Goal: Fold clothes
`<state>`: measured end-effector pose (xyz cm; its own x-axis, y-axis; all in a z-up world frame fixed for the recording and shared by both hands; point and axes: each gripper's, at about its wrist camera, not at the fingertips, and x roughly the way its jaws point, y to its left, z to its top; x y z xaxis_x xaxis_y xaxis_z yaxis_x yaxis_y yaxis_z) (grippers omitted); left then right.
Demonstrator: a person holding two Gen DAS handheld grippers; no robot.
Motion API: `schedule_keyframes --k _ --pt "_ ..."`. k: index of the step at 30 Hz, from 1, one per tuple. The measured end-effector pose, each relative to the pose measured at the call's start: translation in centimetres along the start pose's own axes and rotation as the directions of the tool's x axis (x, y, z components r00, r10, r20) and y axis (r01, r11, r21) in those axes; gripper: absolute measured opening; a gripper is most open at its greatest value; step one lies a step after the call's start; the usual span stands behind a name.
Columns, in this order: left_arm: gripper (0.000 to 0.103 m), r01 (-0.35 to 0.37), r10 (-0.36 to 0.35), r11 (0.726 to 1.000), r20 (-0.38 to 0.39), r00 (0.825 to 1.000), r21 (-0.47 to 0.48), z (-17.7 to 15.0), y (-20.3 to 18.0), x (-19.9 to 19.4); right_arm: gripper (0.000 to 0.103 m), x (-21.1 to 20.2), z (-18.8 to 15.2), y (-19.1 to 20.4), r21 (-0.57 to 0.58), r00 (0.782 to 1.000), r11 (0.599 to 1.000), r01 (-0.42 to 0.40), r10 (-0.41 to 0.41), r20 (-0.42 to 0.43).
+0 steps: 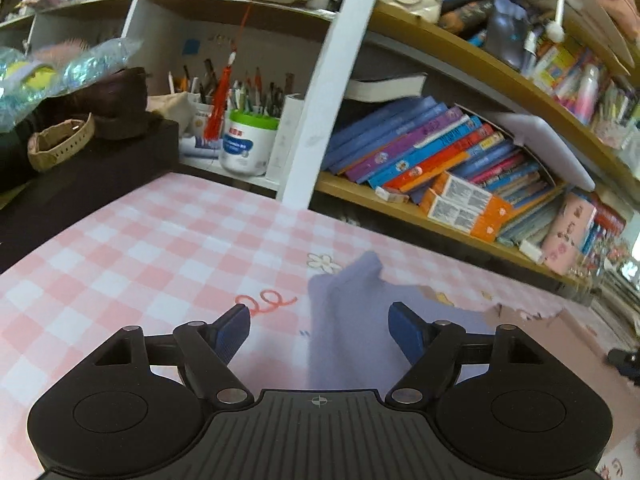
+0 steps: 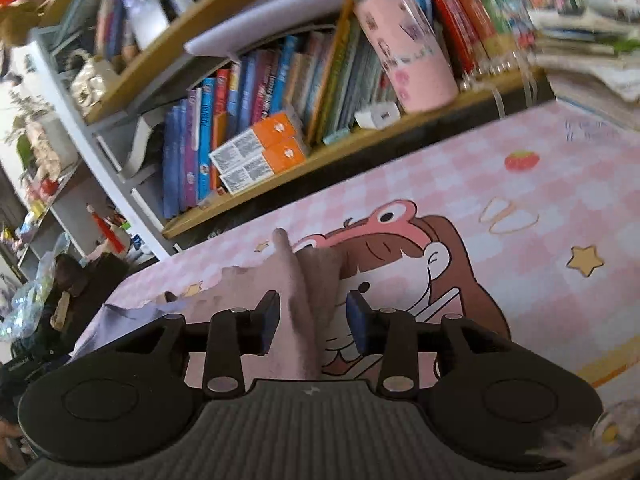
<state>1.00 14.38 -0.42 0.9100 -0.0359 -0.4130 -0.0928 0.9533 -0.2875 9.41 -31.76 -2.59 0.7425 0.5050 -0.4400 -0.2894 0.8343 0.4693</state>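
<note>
the lavender cloth (image 1: pixel 348 320) is smeared by motion in the left wrist view, and its near end is hidden behind the left gripper (image 1: pixel 319 330). in the right wrist view the pinkish cloth (image 2: pixel 298 300) is blurred, its lower part covered by the right gripper (image 2: pixel 313 322); contact with the fingers (image 2: pixel 269 322) cannot be told. the book stack (image 2: pixel 588 56) is blurred and cut off at the right edge. the counter (image 2: pixel 560 208) runs out of frame.
</note>
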Motion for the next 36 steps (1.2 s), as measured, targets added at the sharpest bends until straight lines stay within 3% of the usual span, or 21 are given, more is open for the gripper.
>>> schedule_keyframes --k 4,8,17,23,26,36 --pt "0.078 0.008 -0.005 0.999 -0.070 0.998 0.040 -0.8 -0.8 0.0 0.034 -0.9 -0.5 -0.1 -0.023 1.000 1.000 0.018 -0.018 0.005" --pt "0.079 -0.073 0.083 0.993 -0.120 0.989 0.088 -1.4 -1.0 0.0 0.034 -0.7 -1.0 -0.9 0.001 0.999 1.000 0.014 -0.014 -0.032" --pt "0.082 -0.113 0.128 0.986 -0.126 0.984 0.120 -1.4 -0.9 -1.6 0.035 -0.7 -1.2 -1.1 0.009 0.999 1.000 0.010 -0.010 -0.039" --pt "0.086 -0.070 0.085 0.990 -0.120 0.989 0.126 -1.7 -2.4 -1.8 0.035 -0.7 -1.1 -1.1 0.017 0.999 1.000 0.008 -0.007 -0.040" --pt "0.091 -0.108 0.136 0.980 -0.164 0.977 0.168 -2.2 -2.9 -0.9 0.035 -0.7 -1.1 -1.0 0.014 0.999 1.000 0.008 -0.007 -0.041" --pt "0.093 -0.173 0.190 0.978 -0.146 0.971 0.119 -2.1 -0.9 -3.1 0.035 -0.7 -1.1 -0.7 -0.001 0.999 1.000 0.004 -0.004 -0.048"
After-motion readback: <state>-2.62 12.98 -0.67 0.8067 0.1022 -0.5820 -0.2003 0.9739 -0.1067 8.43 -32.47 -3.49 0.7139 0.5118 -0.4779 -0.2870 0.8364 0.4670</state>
